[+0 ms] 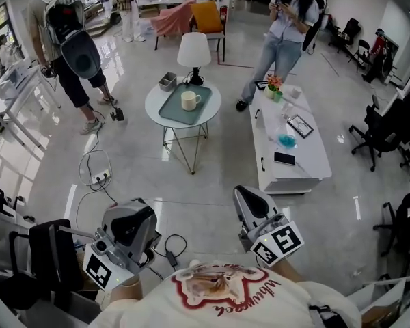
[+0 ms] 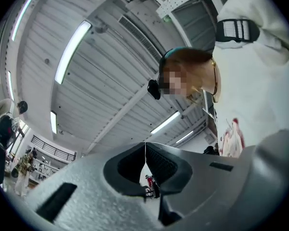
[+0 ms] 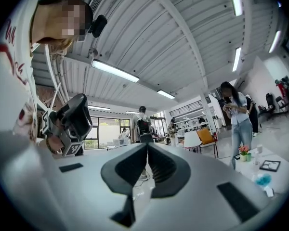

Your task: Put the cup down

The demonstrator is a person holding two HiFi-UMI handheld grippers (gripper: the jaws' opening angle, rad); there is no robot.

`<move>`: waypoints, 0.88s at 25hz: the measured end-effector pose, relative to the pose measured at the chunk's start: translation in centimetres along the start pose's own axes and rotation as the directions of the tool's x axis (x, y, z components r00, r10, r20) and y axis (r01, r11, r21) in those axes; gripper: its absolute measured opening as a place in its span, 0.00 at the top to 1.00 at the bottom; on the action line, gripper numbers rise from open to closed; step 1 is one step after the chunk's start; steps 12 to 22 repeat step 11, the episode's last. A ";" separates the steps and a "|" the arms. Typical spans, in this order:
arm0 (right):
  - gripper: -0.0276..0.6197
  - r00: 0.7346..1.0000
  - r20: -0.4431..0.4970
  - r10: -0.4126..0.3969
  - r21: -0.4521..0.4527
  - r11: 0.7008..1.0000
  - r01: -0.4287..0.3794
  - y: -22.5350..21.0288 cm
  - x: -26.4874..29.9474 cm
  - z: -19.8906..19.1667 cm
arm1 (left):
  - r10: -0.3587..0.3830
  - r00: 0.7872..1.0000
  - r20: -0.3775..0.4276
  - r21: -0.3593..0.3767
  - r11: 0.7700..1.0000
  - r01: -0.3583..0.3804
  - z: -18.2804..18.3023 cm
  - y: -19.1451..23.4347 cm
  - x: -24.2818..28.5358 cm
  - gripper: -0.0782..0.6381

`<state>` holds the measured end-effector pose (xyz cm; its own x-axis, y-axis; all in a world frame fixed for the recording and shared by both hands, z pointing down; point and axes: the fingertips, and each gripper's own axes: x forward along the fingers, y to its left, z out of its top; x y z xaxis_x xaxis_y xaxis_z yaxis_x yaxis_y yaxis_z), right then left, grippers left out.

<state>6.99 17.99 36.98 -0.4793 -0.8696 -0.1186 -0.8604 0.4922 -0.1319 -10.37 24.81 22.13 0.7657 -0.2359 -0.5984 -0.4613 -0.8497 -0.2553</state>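
I am holding both grippers low and close to my chest, well short of the round table [image 1: 151, 105]. The left gripper [image 2: 145, 146] is pointing up at the ribbed metal ceiling with its ridged black jaws pressed together on nothing. The right gripper [image 3: 147, 146] is facing out across the room, likewise clenched and empty. The cup [image 1: 189, 100], a cream mug with a handle, is sitting upright on a grey-green rectangular tray [image 1: 169, 111] on that round table. Behind the tray a lamp [image 1: 194, 52] with a white shade is standing, and a small grey box [image 1: 167, 80] is lying at the table's far left edge. Right of the round table a long white table [image 1: 313, 164] is carrying a dark phone [image 1: 284, 158], a framed picture [image 1: 300, 126] and a small pot of flowers [image 1: 274, 86]. Left of the round table, black cables are trailing over the glossy floor to a power strip [image 1: 100, 178]. A person in jeans [image 1: 281, 43] is standing beyond the long table, and a person with a backpack [image 1: 63, 36] is standing far left. Pink script is showing on my white shirt, but I cannot read it.
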 end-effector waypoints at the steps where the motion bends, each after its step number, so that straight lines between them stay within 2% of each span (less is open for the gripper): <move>1: 0.91 1.000 0.001 0.005 0.000 1.000 -0.005 0.2 0.1 0.1 | 0.003 1.000 -0.017 0.011 1.000 -0.003 -0.4 -0.4 0.1 0.87; 6: 0.91 1.000 0.007 0.020 -0.008 1.000 -0.020 0.7 0.0 0.6 | 0.000 0.984 -0.180 0.012 1.000 0.002 -5.3 -2.8 0.1 0.87; 9: 0.91 1.000 0.009 0.014 -0.010 1.000 -0.014 0.5 -0.3 0.8 | 0.011 0.972 -0.234 -0.001 1.000 -0.011 -7.0 -3.1 0.0 0.87; 22: 0.91 1.000 0.012 0.010 -0.012 1.000 -0.010 0.3 -0.5 0.8 | 0.017 0.968 -0.249 -0.004 1.000 -0.019 -7.5 -3.2 -0.1 0.87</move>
